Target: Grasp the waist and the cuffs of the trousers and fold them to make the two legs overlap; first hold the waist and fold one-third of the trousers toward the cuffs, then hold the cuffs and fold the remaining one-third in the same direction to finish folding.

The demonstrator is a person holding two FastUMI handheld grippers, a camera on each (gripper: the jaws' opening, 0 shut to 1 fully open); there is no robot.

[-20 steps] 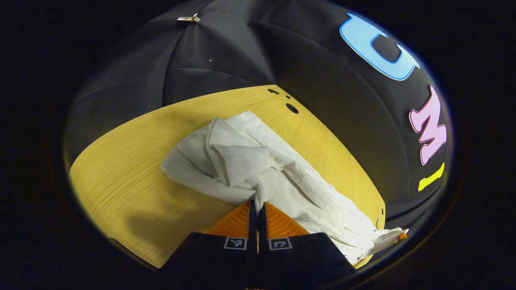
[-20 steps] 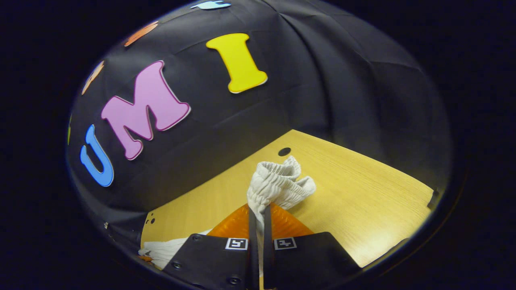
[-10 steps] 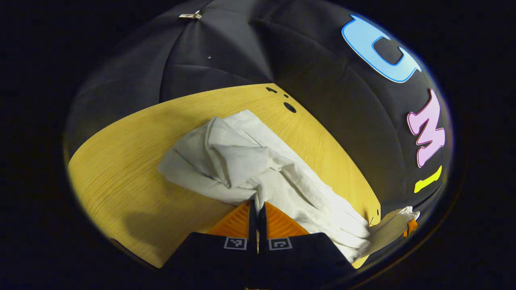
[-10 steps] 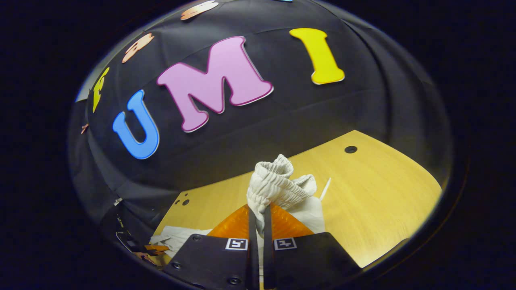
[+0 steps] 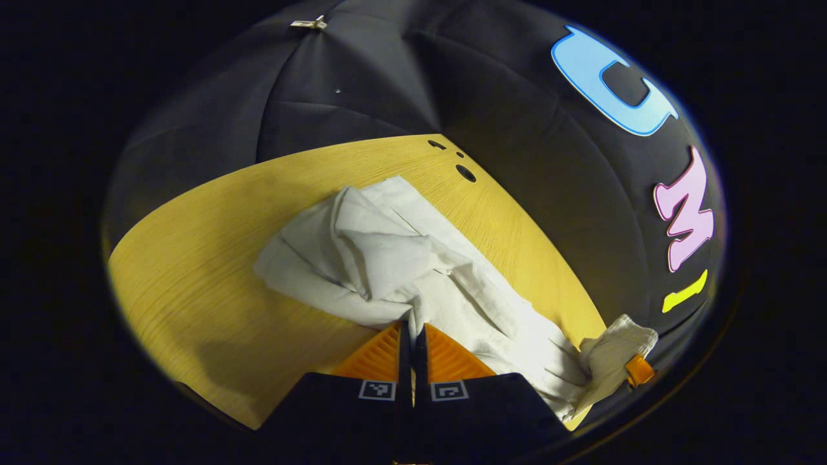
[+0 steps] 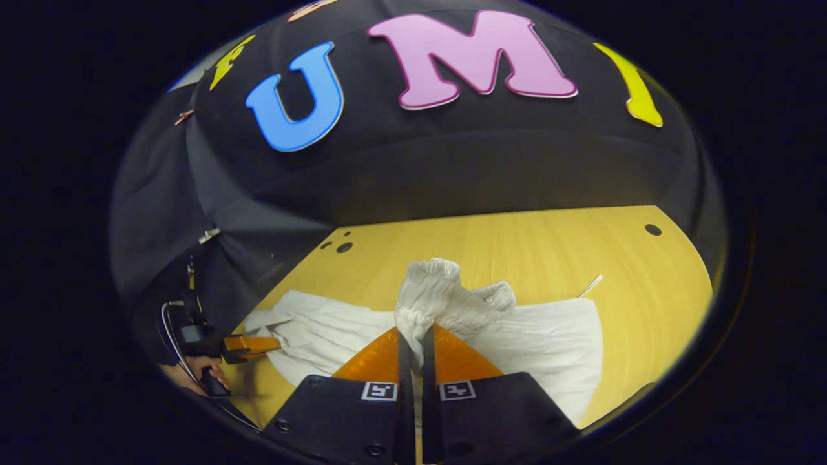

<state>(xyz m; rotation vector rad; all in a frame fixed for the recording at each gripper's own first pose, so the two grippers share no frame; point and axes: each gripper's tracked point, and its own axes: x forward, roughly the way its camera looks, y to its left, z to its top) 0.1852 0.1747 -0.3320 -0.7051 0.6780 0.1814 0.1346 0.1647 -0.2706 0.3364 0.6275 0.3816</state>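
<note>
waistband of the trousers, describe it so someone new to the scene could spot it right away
On the yellow wooden table lie pale trousers. The waistband is the bunched end lifted off the table, pinched in the right tool. Its tight gathered ribbing sets it apart from the smooth flat cloth around it.

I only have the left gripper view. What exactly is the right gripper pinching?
Observer: The right gripper is shut on the gathered elastic waist, which bunches up above its fingers.
Operator: Anything loose near it?
Observer: A thin drawstring lies on the table, just past the cloth's edge.
Operator: How does my left grip look from there?
Observer: The left gripper clamps the far end of the trousers.
</note>
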